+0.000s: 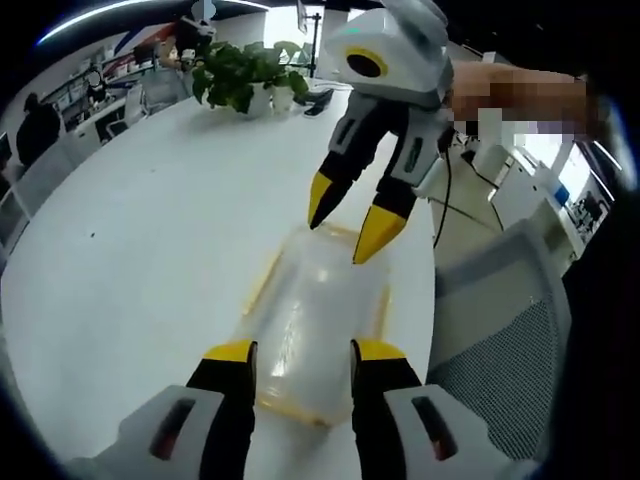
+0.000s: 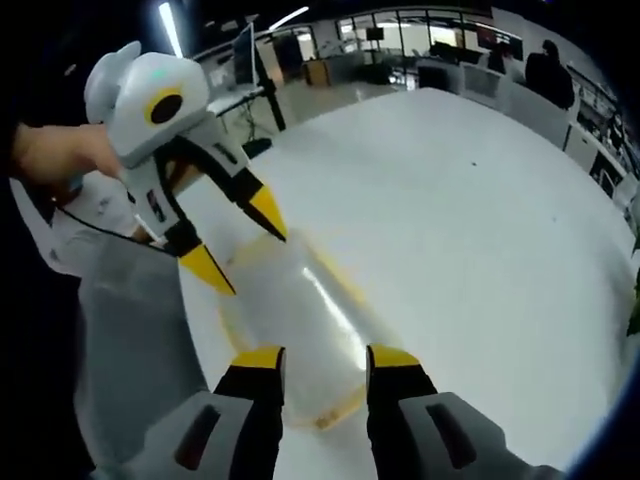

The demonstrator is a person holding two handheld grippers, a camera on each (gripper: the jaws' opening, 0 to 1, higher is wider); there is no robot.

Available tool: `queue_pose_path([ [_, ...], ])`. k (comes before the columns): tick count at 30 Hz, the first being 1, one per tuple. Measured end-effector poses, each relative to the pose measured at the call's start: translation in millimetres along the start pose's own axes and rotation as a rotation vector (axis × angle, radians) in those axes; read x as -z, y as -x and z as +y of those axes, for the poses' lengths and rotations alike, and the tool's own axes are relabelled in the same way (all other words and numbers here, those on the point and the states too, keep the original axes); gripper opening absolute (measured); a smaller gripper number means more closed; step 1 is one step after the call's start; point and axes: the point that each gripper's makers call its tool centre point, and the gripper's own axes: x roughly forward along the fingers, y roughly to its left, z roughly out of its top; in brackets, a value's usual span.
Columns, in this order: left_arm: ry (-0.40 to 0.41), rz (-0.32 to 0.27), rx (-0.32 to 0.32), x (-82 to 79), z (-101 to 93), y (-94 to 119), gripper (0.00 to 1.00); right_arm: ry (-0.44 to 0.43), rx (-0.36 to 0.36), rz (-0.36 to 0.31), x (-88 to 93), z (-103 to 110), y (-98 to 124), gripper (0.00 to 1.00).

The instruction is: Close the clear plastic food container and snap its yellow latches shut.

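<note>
At the centre bottom of the left gripper view, my left gripper [image 1: 300, 352] straddles the near end of the clear plastic food container [image 1: 310, 320], which lies on the white table [image 1: 130, 260] close to its right edge. The container's long axis runs straight away from me, up the frame, and both of my yellow-tipped jaws stand spread on either side of that near end. Whether they touch its walls I cannot tell, since the plastic is blurred there.

At the upper right of the same view, my right gripper [image 1: 345, 222] comes down at the container's far end, jaws also spread, tips just above or at the rim. In the right gripper view the arrangement mirrors: the right gripper [image 2: 328, 356] frames one end at bottom centre, and the left gripper shows at upper left over the other end.

So each hand is nearest to one short end, and the two grippers face each other along the container's length. The lid looks to be lying down on the box already. The yellow latches [image 1: 262, 282] run as thin strips along the long sides, to either side of my jaws, and I judge that they are not yet snapped. A potted plant [image 1: 243, 75] stands well apart at the top of the left gripper view.
</note>
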Motion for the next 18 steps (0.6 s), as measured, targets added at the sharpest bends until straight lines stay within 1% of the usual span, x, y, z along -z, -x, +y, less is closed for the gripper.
queue_pose_path([
  [7,-0.014,0.000,0.013,-2.8,-1.5,-3.4,0.36,0.013,-0.014,-0.006,-6.0,3.4,-3.3,0.30],
  [13,-0.028,0.005,0.018,-3.6,-3.5,-5.0,0.35,0.029,-0.023,0.008,-3.6,6.4,-4.2,0.29],
  [18,-0.037,0.011,0.017,-3.6,-5.1,-7.5,0.35,0.044,-0.032,0.005,-4.6,9.9,-4.1,0.29],
])
